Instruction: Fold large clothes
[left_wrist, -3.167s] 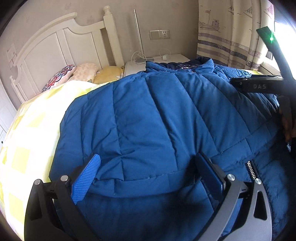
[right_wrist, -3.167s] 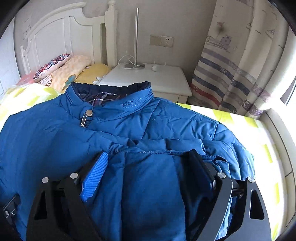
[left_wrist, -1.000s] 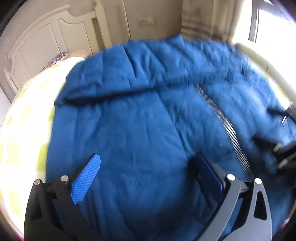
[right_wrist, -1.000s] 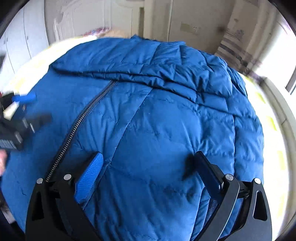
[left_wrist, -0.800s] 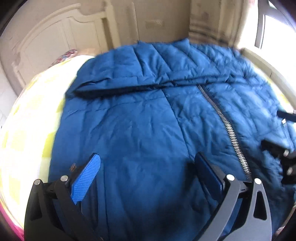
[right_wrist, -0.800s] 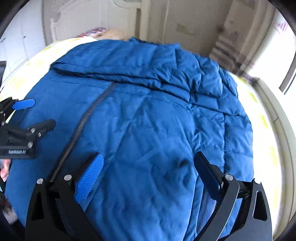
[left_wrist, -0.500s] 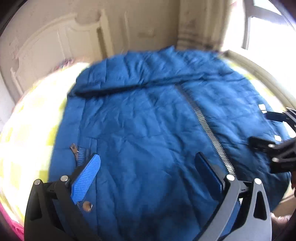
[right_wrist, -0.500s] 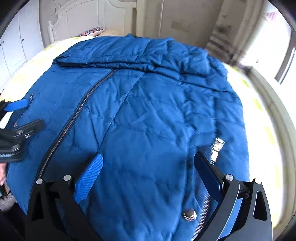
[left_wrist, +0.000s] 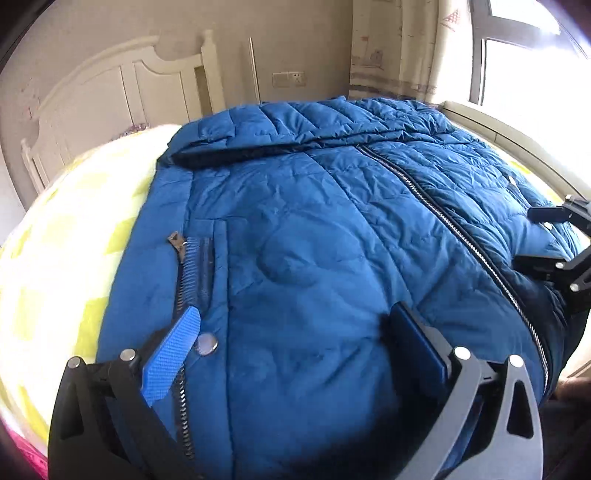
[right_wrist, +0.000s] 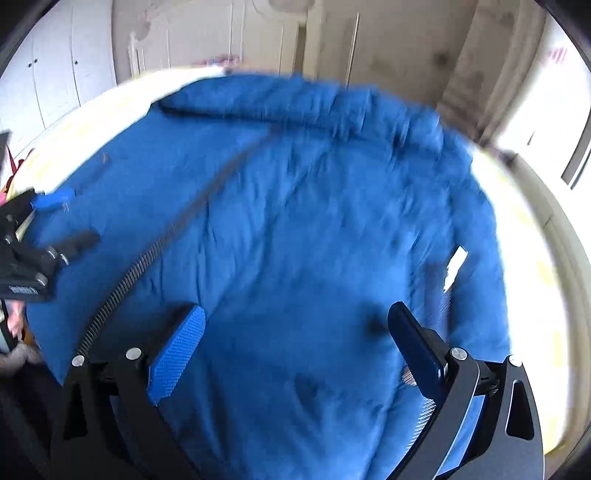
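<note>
Blue padded jacket (left_wrist: 314, 258) spread on bed (left_wrist: 74, 229), both tools spread wide above

A bed (left_wrist: 74, 236) in yellow-checked bedding carries a blue padded jacket (left_wrist: 314, 240).

Blue down jacket (left_wrist: 314, 236) covers most of the bed, front up, hem end nearest both grippers. Folded sleeve (left_wrist: 295, 129) lies across the chest as a raised ridge at the far end. Main zipper (left_wrist: 443, 218) runs down the middle; a pocket zipper (left_wrist: 192, 273) and a snap (left_wrist: 206, 344) sit just beside the left gripper (left_wrist: 295, 354), which hangs spread wide over the hem. Bare yellow-check bedsheet (left_wrist: 74, 236) is free to the left. The right gripper (right_wrist: 295, 347), also spread, has a strip of sheet beyond the jacket's right edge. Headboard (left_wrist: 110, 96) and wall close off the far side.
</note>
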